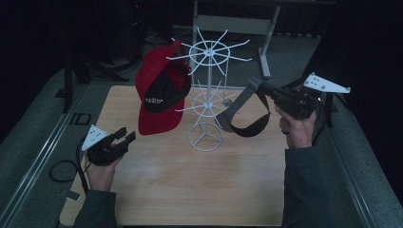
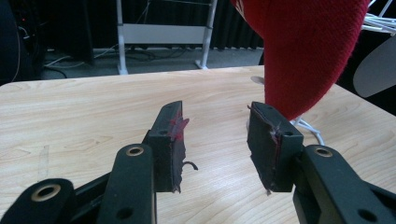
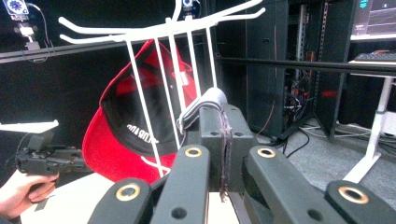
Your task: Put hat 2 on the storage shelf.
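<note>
Left gripper (image 1: 124,137), low over the table (image 1: 157,190) to the left of the rack (image 1: 205,95): the hand (image 1: 102,168) grips it from behind, forearm entering from the bottom edge, jaws pointing up and right toward the rack. Its jaws stand apart with nothing between them; in the left gripper view bare wood shows in the gap (image 2: 215,140).

Red cap (image 1: 159,90), hung on the rack's left side, crown outward, dark lining facing the rack; its lower edge hangs just above the table. In the left gripper view the cap (image 2: 303,51) is ahead and right of the jaws, apart from them.

Rack, white wire, upright on its ring base at the table's middle, two tiers of radial prongs.

Grey visor (image 1: 244,111), right of the rack and close to its lower tier, hanging off the table from its strap.

Right gripper (image 1: 254,86), raised right of the rack: the hand (image 1: 299,130) holds it pistol-fashion, jaws pointing left at the rack and clenched on the visor's strap (image 3: 205,105).
</note>
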{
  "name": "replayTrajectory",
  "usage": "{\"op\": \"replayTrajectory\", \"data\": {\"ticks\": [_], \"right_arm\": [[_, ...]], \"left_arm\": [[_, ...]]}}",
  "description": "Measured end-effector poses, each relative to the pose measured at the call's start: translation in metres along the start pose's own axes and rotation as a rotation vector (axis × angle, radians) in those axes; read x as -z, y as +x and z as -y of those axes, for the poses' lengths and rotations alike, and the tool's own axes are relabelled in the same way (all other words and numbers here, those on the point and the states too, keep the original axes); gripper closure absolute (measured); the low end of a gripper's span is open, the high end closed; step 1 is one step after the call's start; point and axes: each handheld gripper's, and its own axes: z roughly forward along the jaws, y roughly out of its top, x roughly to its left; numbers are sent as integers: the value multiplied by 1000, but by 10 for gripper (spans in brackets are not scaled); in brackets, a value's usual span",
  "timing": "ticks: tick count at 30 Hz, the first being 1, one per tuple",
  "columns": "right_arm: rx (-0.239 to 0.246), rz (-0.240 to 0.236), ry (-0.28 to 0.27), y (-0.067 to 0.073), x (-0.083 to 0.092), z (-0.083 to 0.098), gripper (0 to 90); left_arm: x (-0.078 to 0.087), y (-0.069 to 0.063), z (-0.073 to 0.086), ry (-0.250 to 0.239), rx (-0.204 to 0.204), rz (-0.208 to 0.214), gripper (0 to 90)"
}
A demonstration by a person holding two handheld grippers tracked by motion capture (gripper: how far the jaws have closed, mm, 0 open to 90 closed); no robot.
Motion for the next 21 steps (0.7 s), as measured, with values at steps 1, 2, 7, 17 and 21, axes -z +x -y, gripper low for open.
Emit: {"op": "replayTrajectory", "data": {"ticks": [1, 2, 7, 17, 21], "right_arm": [[1, -1, -2, 0, 0, -1, 894], [2, 0, -4, 0, 0, -2, 894], [6, -4, -11, 2, 1, -7, 894], [19, -15, -31, 6, 0, -19, 894], [20, -17, -37, 7, 0, -22, 894]], "left_arm": [[0, 0, 0, -1, 1, 1, 565], [0, 0, 0, -1, 1, 1, 565], [0, 0, 0, -1, 4, -1, 566], [1, 1, 0, -2, 6, -1, 565], [1, 1, 0, -3, 7, -2, 565]]}}
